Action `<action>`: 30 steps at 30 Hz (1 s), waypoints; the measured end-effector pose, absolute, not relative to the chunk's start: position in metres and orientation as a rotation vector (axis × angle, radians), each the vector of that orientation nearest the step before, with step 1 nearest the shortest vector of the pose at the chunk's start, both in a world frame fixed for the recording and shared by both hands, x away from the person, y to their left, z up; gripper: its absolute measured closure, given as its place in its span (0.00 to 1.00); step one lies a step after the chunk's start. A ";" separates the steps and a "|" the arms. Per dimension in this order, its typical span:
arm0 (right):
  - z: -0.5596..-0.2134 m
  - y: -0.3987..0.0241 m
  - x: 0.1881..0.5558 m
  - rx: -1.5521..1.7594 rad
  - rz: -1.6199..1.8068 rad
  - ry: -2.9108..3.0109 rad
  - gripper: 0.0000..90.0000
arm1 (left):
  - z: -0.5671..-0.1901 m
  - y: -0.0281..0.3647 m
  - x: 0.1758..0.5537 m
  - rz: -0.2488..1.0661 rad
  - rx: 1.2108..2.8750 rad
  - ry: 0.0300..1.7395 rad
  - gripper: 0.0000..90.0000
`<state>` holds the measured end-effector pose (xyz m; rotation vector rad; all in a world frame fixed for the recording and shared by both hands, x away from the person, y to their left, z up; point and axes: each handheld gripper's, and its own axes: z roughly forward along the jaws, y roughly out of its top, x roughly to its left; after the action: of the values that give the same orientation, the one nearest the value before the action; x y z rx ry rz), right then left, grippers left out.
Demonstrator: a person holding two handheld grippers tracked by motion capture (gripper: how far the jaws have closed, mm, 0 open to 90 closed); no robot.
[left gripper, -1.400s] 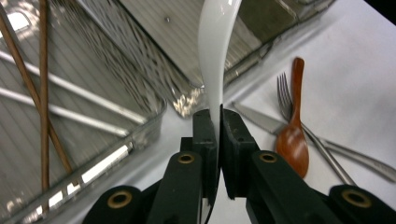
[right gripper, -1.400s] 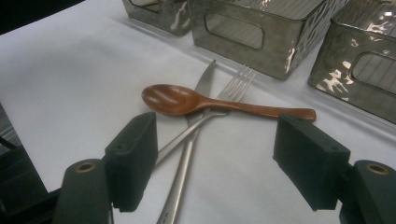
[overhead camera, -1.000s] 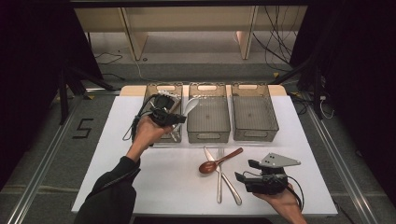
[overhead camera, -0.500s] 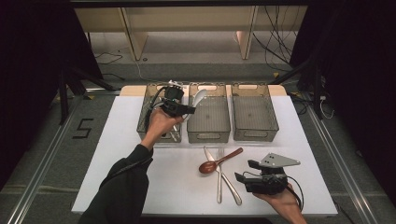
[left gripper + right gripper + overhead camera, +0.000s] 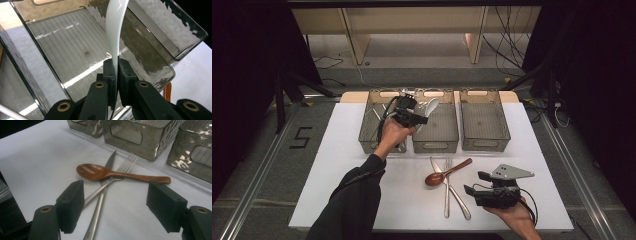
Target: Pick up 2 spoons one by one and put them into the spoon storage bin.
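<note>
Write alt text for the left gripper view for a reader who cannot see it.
The left gripper, its two black jaws shut, holds a white spoon by its handle, the spoon rising toward the top of the frame above a smoky transparent bin. The bin's ribbed floor lies bare under the spoon, and white table shows at the right.

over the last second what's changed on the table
The left gripper, shut on the white spoon, carried it away from the left bin toward the right, to above the middle bin. Nothing was let go. The right gripper stayed open and still near the wooden spoon, knife and fork, which lie unmoved.
</note>
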<state>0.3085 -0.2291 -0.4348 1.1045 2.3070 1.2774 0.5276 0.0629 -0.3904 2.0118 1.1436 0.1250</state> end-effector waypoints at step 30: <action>-0.435 -0.229 0.309 1.100 1.277 2.312 0.35 | -0.410 0.055 0.527 0.050 2.067 1.197 0.63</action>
<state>0.3085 -0.2286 -0.4353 1.1002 2.3124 1.2765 0.5268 0.0548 -0.4101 2.0670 1.1968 0.0497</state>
